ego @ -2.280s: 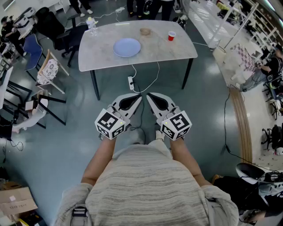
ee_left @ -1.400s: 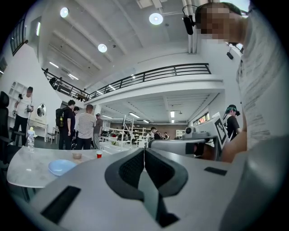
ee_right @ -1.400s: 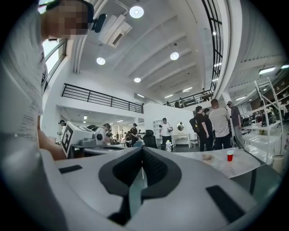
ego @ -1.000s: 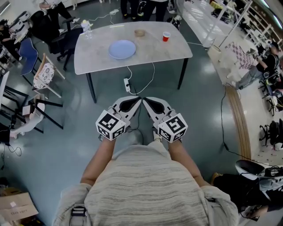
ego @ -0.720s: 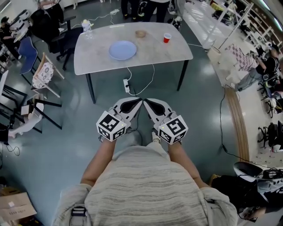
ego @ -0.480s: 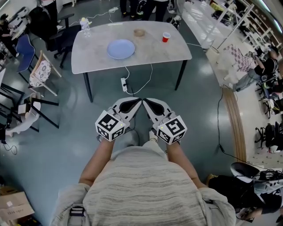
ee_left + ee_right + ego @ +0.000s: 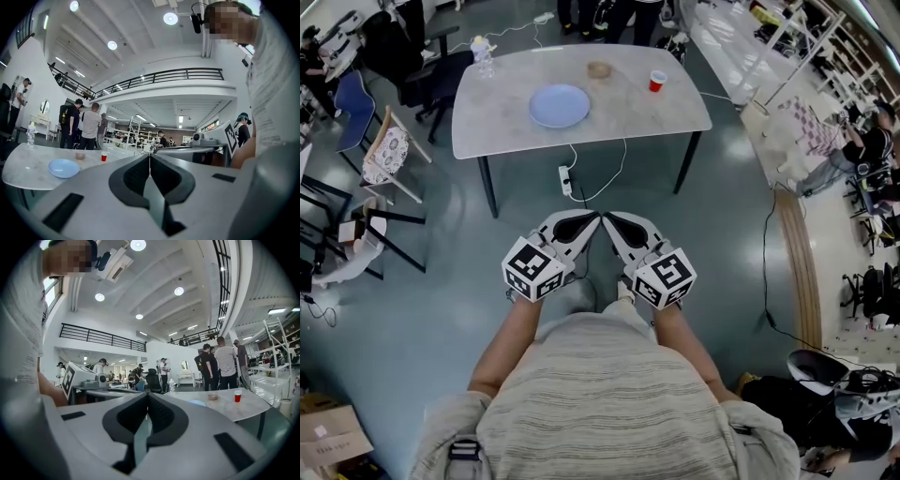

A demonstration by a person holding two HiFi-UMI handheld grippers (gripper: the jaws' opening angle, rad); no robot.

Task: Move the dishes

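Honestly, nothing's started yet. The left gripper (image 7: pixel 592 217) and right gripper (image 7: pixel 609 217) are both held close in front of the person's torso. The fingers (image 7: pixel 133 178) on each are pressed fully together with nothing between them.

The dishes are all well ahead of the fingers on the tabletop (image 7: pixel 666 108):
- The blue plate (image 7: pixel 559 105) is ahead and a touch left.
- The small brown bowl (image 7: pixel 599 69) is farther beyond it.
- The red cup (image 7: pixel 657 82) is ahead and off to the right.

There's open floor between the fingers and the tabletop. My read is that the whole job is left: get closer, open up, and grab the first dish, probably the plate.
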